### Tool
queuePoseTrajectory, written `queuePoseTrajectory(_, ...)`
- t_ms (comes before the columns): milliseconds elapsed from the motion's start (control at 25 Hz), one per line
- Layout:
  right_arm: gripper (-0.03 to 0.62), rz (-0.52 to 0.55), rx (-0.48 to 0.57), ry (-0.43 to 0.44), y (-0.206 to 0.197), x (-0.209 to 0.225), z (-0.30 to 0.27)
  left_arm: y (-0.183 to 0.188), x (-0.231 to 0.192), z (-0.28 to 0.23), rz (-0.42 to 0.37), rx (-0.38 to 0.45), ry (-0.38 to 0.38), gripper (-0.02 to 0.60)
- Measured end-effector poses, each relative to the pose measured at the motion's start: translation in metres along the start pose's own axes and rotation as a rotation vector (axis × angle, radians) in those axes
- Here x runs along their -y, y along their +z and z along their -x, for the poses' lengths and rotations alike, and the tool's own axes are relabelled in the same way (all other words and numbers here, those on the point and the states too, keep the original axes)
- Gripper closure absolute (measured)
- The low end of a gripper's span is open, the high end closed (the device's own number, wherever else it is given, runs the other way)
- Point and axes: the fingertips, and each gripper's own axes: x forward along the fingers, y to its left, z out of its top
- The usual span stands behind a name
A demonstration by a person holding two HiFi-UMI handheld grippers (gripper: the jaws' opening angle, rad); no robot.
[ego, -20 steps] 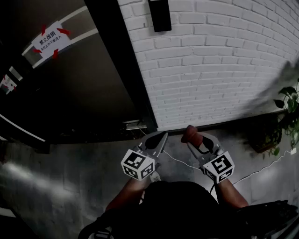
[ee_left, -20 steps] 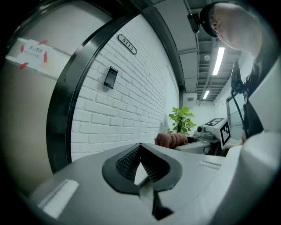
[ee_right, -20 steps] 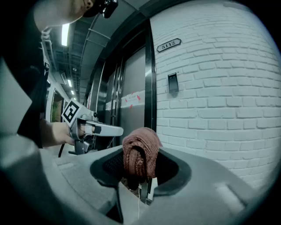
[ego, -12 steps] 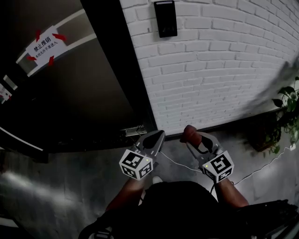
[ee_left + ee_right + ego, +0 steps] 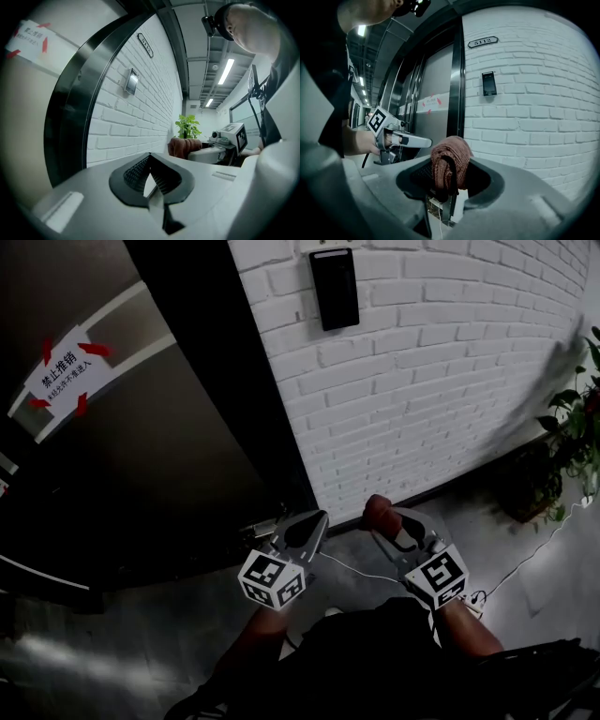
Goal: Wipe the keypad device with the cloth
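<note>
Head view puts the keypad (image 5: 334, 289) high on the white brick wall (image 5: 450, 381), near its left edge beside the dark door frame (image 5: 234, 399). Both grippers are held low, well apart from it. The right gripper (image 5: 448, 168) is clamped on a bunched brown cloth (image 5: 450, 157) that rises past its tips. The left gripper (image 5: 150, 159) has its jaws together with nothing between them. A plant (image 5: 574, 442) stands at the wall's right end.
</note>
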Motion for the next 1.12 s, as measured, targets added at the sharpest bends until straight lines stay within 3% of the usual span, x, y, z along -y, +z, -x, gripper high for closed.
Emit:
queuePoseTrajectory(280,0.448,0.014,-0.001,-0.040,0.006,0.029,-0.015,0.011,-0.013,-0.007,0.003,0.016,-0.029,0.565)
queuePoseTrajectory(480,0.448,0.072,0.053,-0.059,0.033,0.077,-0.022,0.021,-0.013,-0.016,-0.005,0.048,0.013,0.565)
queuePoseTrajectory(640,0.448,0.167,0.094,-0.041,0.069,0.105,-0.027,0.021,-0.006,-0.031,0.005,0.062,0.051,0.565)
queuePoseTrajectory(880,0.448,0.379,0.050,0.012,0.108,0.137,-0.061,0.015,0.009,-0.053,0.008,0.071,0.100,0.565)
queuePoseTrajectory(1120,0.448,0.534,0.150,0.017,0.196,0.148,-0.089,0.000,0.022,-0.043,0.013,0.034,0.156,0.565)
